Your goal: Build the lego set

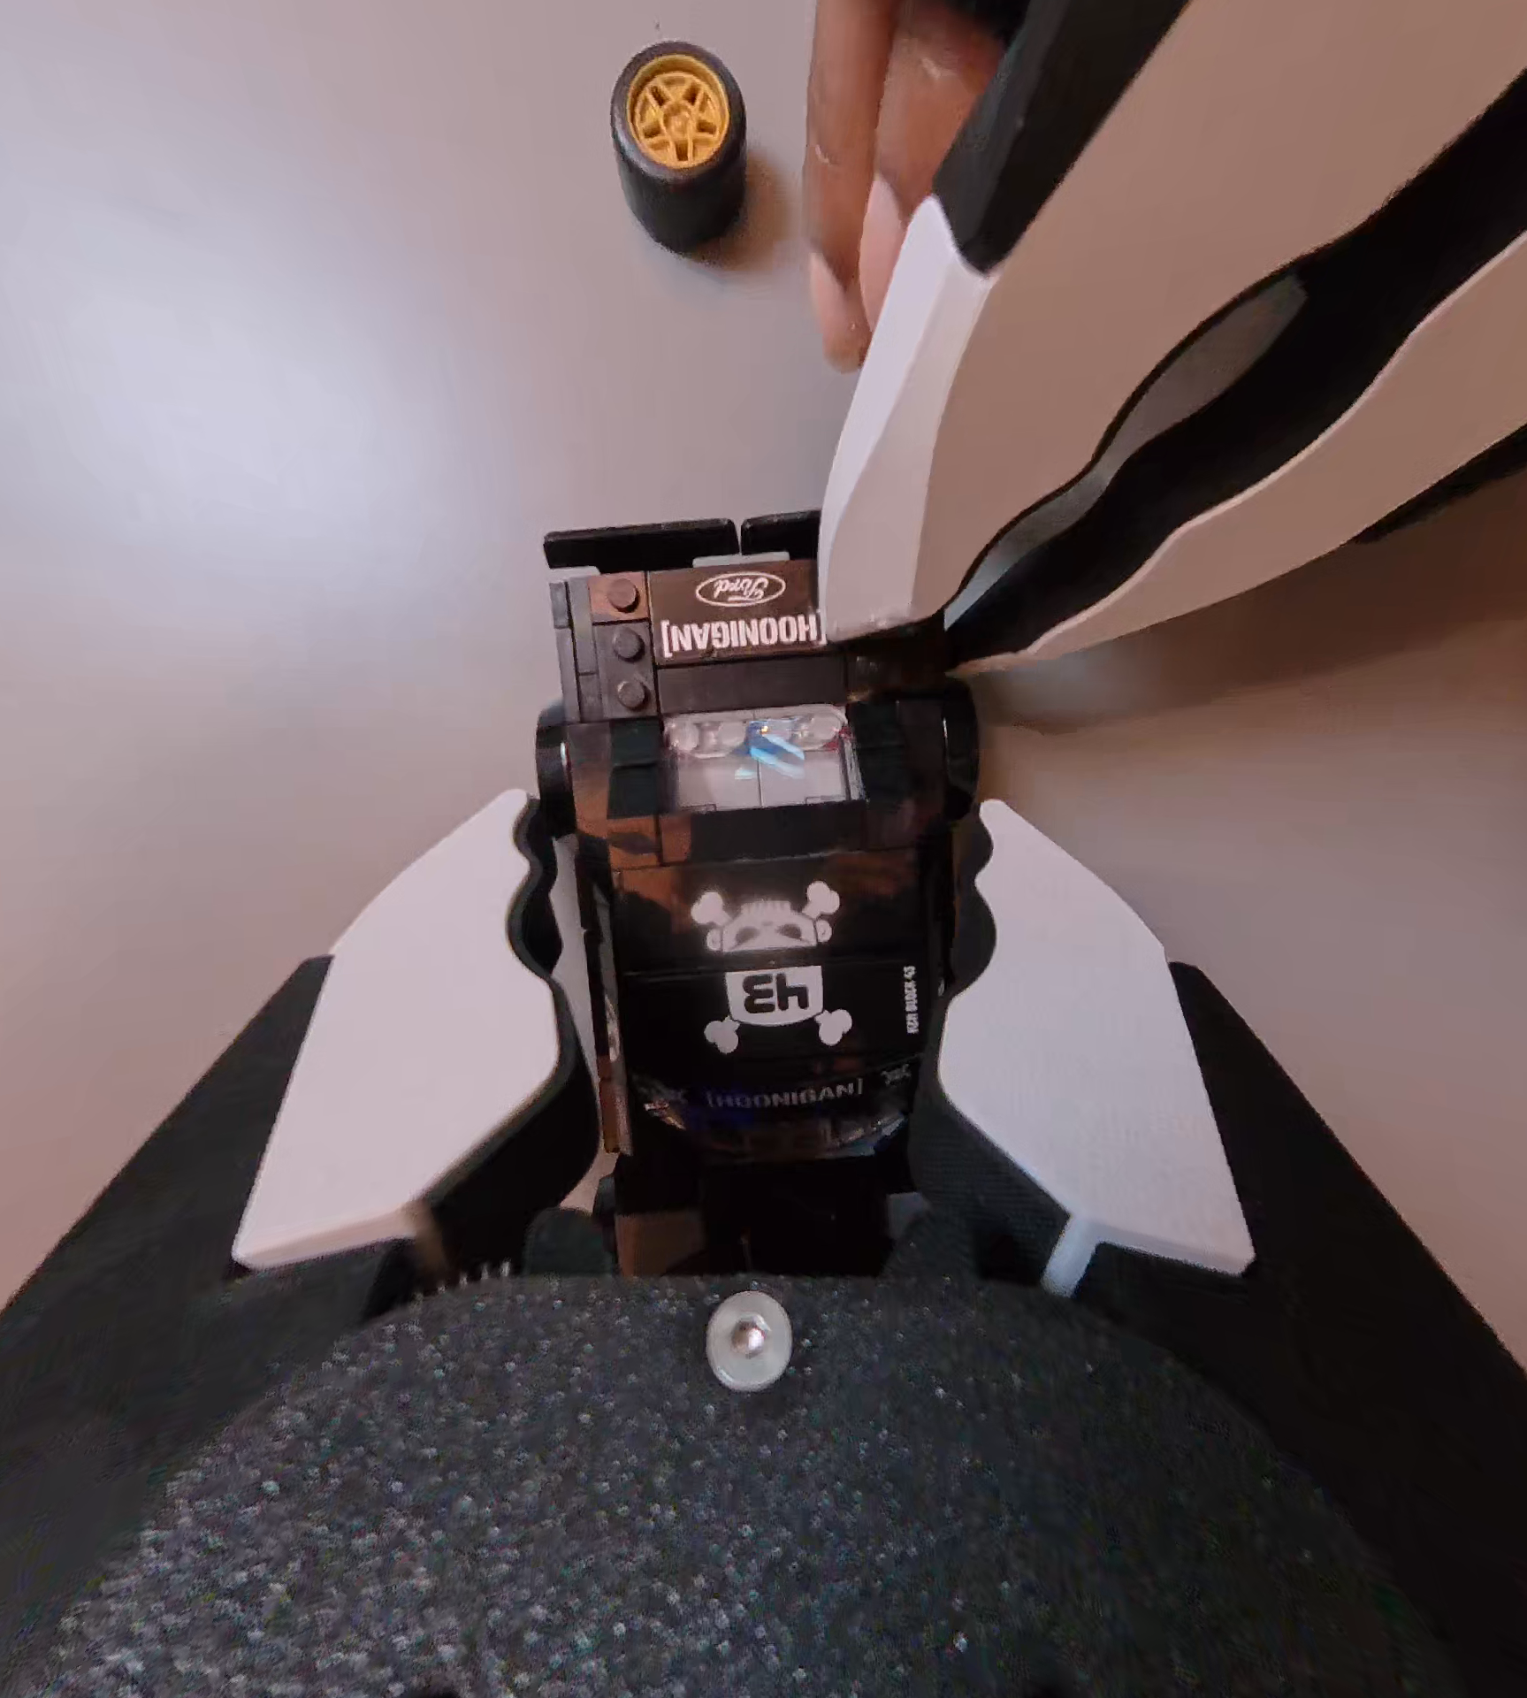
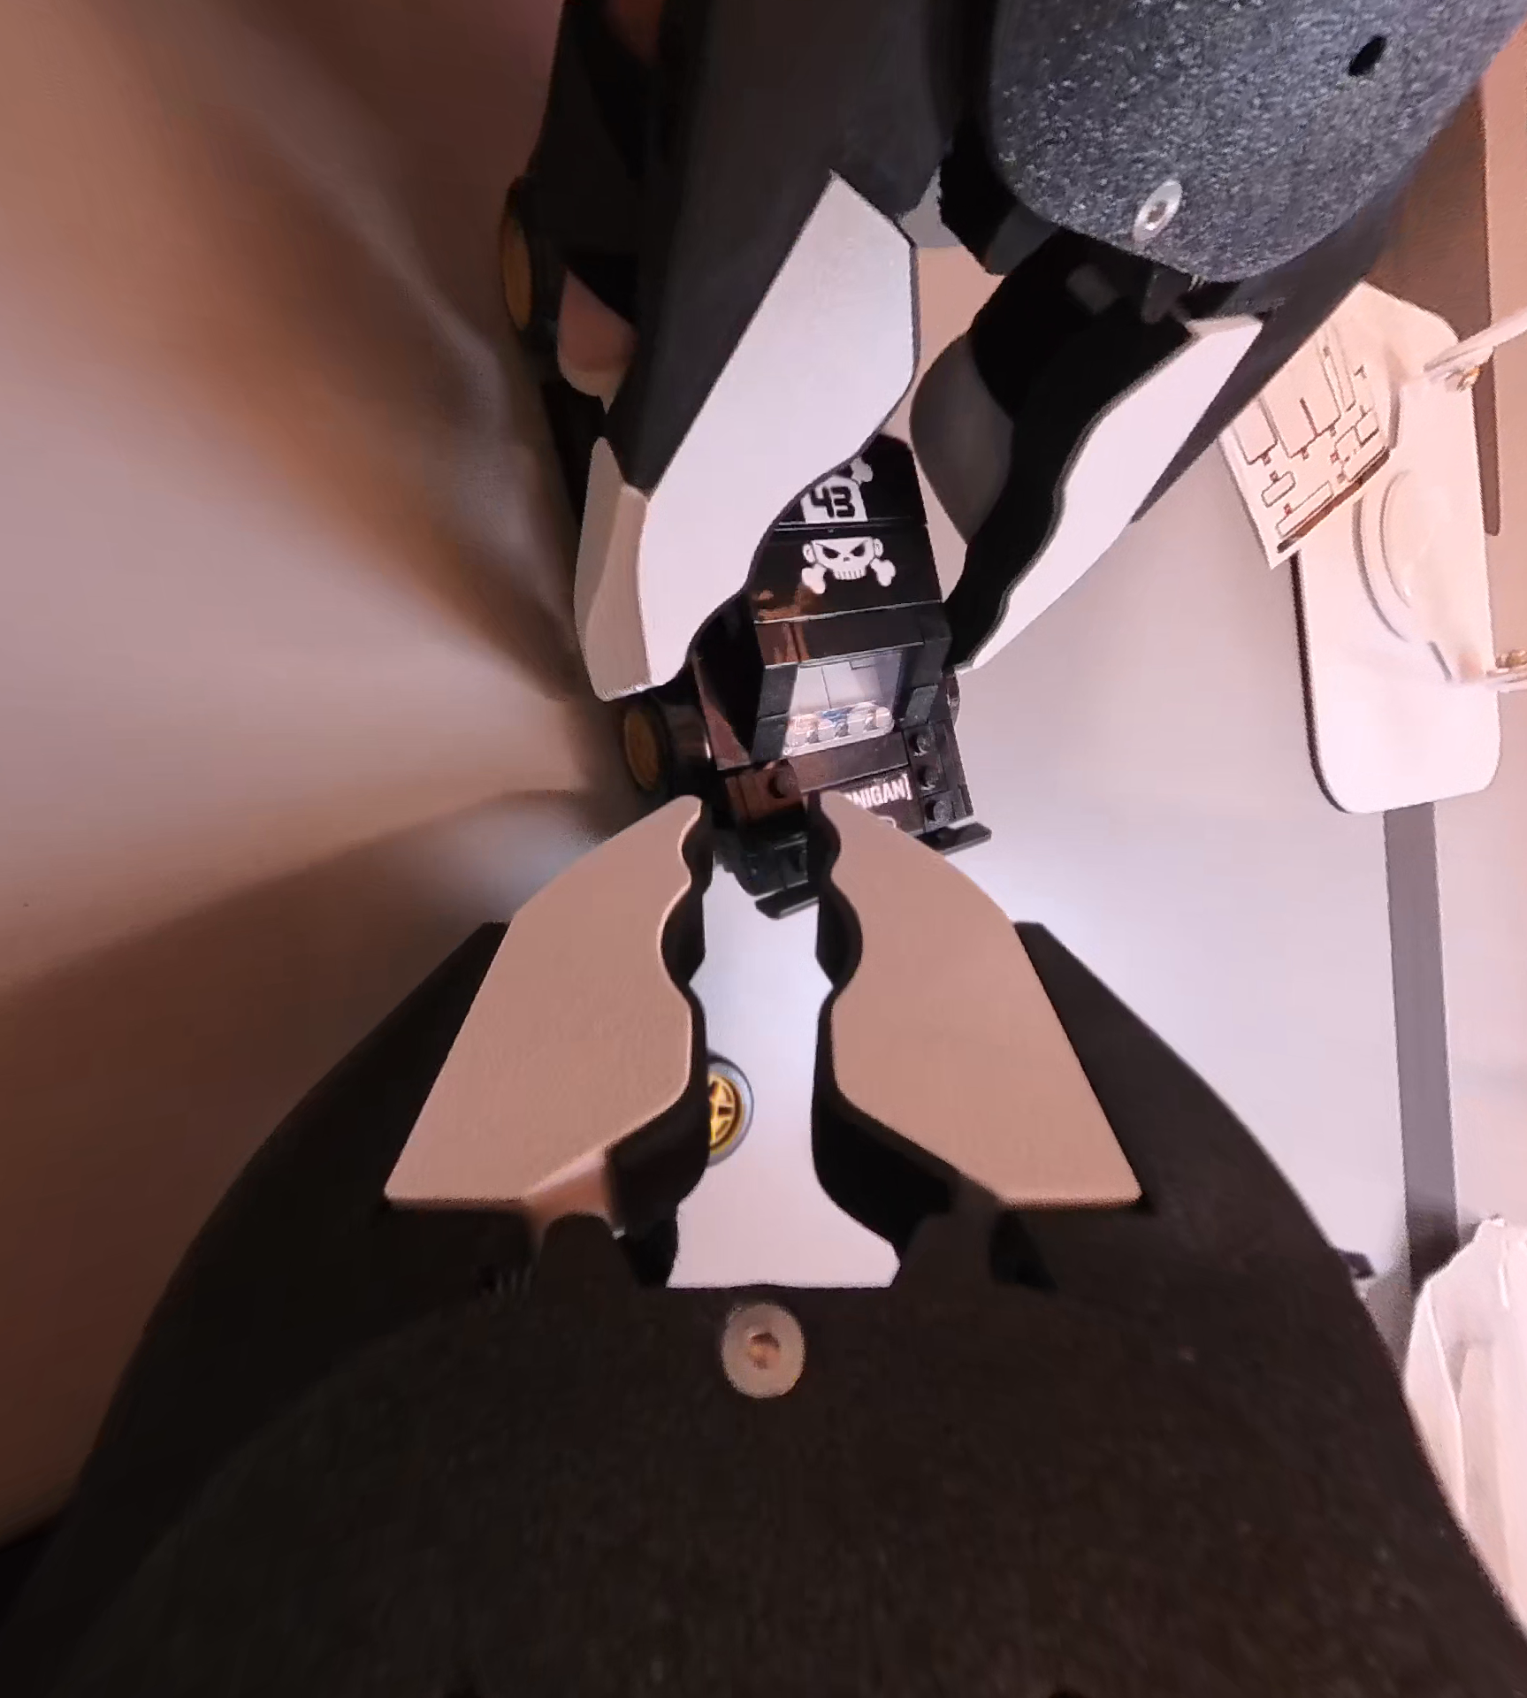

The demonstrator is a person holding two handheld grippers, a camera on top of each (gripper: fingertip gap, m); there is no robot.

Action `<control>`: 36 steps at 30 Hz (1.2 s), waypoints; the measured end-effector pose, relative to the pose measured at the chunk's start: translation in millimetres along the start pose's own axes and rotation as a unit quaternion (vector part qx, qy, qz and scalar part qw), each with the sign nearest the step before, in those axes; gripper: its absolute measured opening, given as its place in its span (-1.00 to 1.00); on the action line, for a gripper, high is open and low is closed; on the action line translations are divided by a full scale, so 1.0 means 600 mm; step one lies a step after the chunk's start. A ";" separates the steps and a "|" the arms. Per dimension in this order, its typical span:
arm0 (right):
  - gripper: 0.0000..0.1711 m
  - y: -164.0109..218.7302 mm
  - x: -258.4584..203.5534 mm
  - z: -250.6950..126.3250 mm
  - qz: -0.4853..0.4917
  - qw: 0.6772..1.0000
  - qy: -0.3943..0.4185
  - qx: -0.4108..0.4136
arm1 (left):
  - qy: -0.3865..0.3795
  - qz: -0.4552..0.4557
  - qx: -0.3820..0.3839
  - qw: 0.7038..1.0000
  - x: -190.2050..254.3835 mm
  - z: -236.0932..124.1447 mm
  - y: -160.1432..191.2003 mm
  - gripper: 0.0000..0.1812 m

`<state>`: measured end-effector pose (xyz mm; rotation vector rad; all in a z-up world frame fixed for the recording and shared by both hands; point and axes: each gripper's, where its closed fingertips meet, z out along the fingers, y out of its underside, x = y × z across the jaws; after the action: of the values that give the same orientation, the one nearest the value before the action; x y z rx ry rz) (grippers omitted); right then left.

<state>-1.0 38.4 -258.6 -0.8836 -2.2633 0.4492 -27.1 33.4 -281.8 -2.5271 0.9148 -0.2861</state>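
**Seating a piece at the far end of the black Lego car**

The left gripper (image 1: 755, 882) is pinching the black Lego car (image 1: 764, 928) across its sides, its white fingers (image 1: 429, 1029) pressed against the bodywork near the roof panels printed with white skull emblems. The car thus lies lengthwise between the fingers, its far end, with exposed studs and a printed tile, pointing away. The right gripper (image 2: 764, 813) comes in from the far right with its jaws nearly together over that far end; whether it grips a small piece or merely presses cannot be told, as the tips cover the contact. Beyond, a loose black wheel with a gold hub (image 1: 679, 147) stands on the pale table (image 1: 236, 386), well apart from the car, and a person's fingers (image 1: 851, 184) show beside the right gripper. A white board (image 2: 1402, 588) lies at the table's right edge.

Judged from this, the step is pressing a part home: the left grip should stay firm and level while the right pushes straight onto the studs, avoiding twist that could loosen neighbouring tiles.
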 end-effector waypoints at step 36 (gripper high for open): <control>-0.79 0.004 0.003 -0.007 -0.065 0.998 0.015 -0.015 | 0.008 -0.020 0.028 0.999 0.001 0.001 0.003 -0.08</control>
<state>1.6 41.6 -255.8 -0.7463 -2.2881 0.3417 -27.3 32.3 -283.2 -2.4979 0.8511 -0.3409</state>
